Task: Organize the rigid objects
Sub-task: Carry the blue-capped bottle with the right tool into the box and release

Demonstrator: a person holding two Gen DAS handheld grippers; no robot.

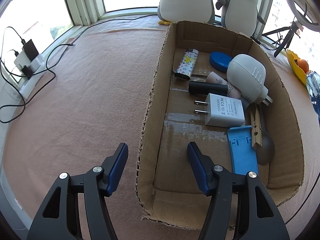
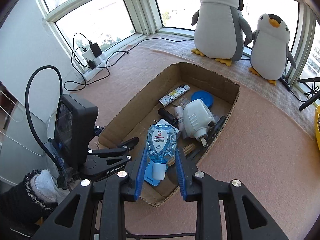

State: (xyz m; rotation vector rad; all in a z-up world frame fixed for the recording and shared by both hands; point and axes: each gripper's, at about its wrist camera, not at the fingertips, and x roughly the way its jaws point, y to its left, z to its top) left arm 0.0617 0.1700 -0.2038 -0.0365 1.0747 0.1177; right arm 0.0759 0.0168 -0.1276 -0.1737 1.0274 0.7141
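A cut-down cardboard box (image 1: 152, 92) lies on the pink cloth. In it are a patterned lighter (image 1: 186, 65), a blue disc (image 1: 219, 59), a white plug-in device (image 1: 247, 76), a black cylinder (image 1: 208, 89), a white adapter (image 1: 224, 111), a blue plastic stand (image 1: 242, 150), a clothespin (image 1: 257, 128) and a grey spoon (image 1: 265, 150). My left gripper (image 1: 157, 146) is open and straddles the box's left wall without pressing on it. Over the near end of the box (image 2: 220, 84), my right gripper (image 2: 162, 150) is shut on a small clear blue bottle (image 2: 161, 140), white cap toward me.
Two plush penguins (image 2: 218, 26) stand by the window behind the box. A power strip with chargers (image 1: 28, 60) and loose cables (image 1: 50, 68) sits at the far left. A yellow bowl with an orange (image 1: 298, 66) and a tripod (image 1: 288, 38) are at the right.
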